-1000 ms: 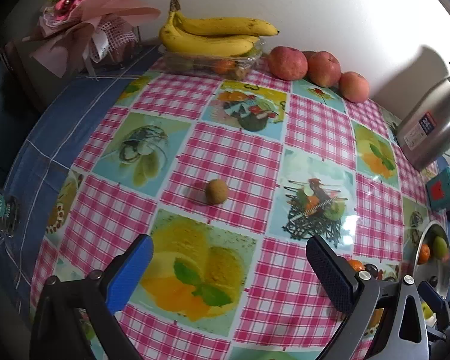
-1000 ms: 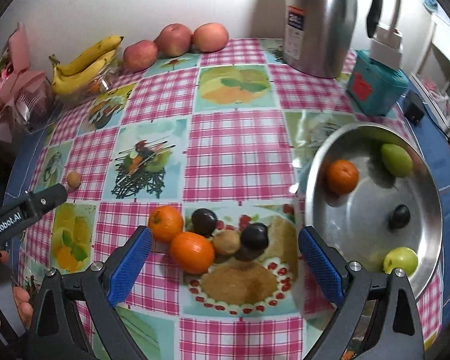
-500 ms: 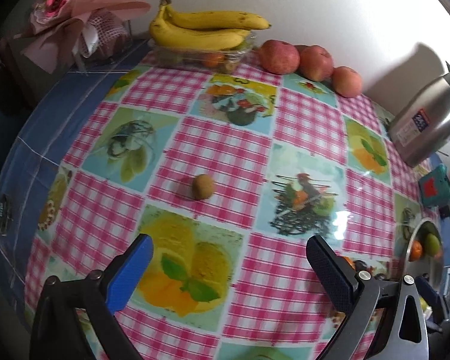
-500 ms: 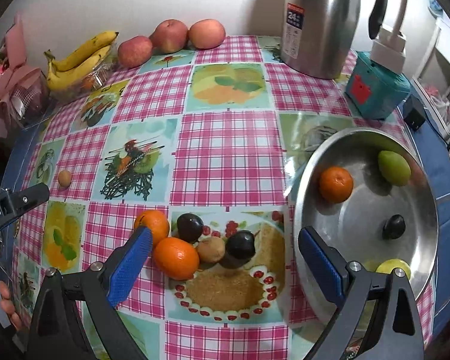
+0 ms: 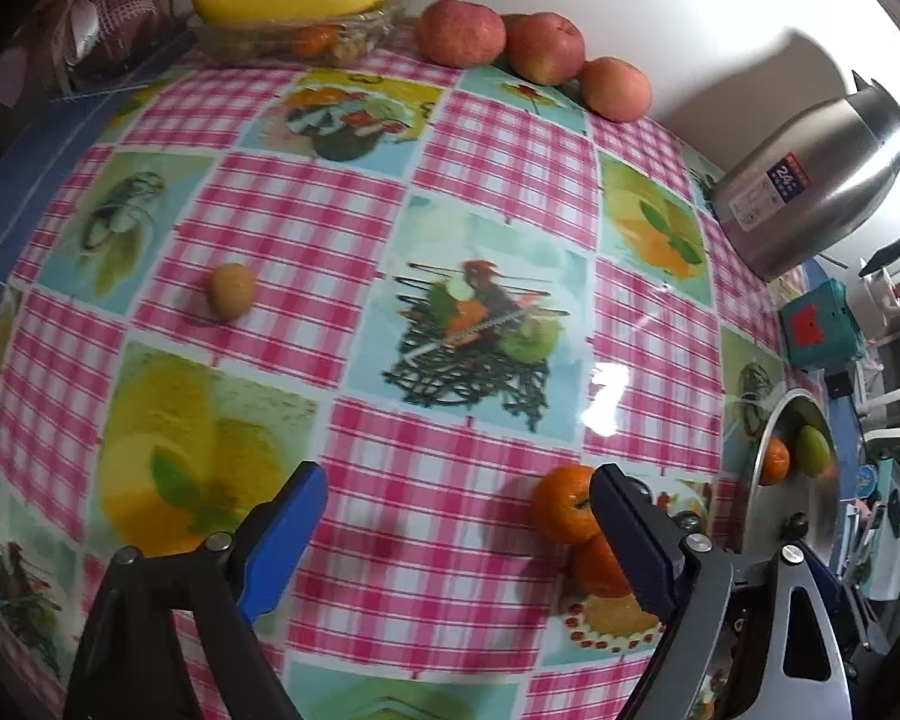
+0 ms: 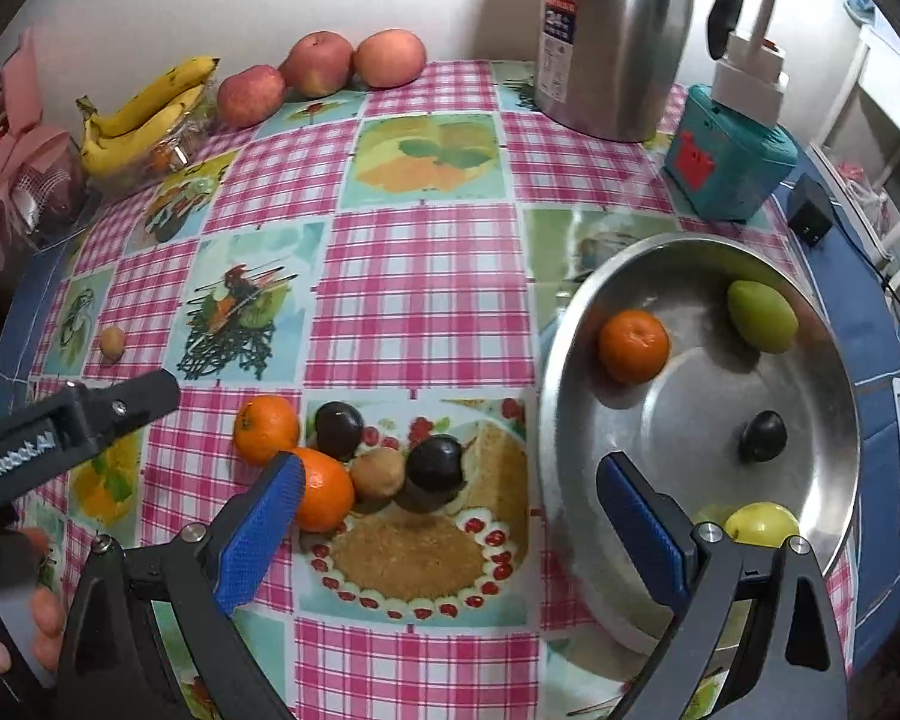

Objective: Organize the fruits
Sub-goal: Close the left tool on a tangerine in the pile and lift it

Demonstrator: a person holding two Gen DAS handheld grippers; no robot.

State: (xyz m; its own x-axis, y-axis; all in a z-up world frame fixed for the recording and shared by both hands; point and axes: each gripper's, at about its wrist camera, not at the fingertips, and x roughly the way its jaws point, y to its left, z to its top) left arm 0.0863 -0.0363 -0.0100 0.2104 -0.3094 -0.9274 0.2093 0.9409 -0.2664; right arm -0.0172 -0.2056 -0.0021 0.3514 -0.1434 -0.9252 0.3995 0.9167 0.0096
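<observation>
While both tongs hang empty over the tablecloth (image 6: 426,300), fruit gathering into the steel bowl (image 6: 576,312) is under way.

Left of the bowl sit two oranges (image 6: 266,427), two dark plums and a small brown fruit. The left gripper (image 5: 457,501) is closing on nothing, an orange just outside its right pad; it likely needs recentring. The right gripper (image 6: 450,483) gapes wide. Round fruit shows no long axis.

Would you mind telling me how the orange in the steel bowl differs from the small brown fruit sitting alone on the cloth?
The orange is bright orange and plainly bigger; the small brown fruit is tan and much smaller. The orange lies inside the steel bowl; the brown fruit sits on the tablecloth, apart from the other fruit. Both are roundish and untouched.
</observation>
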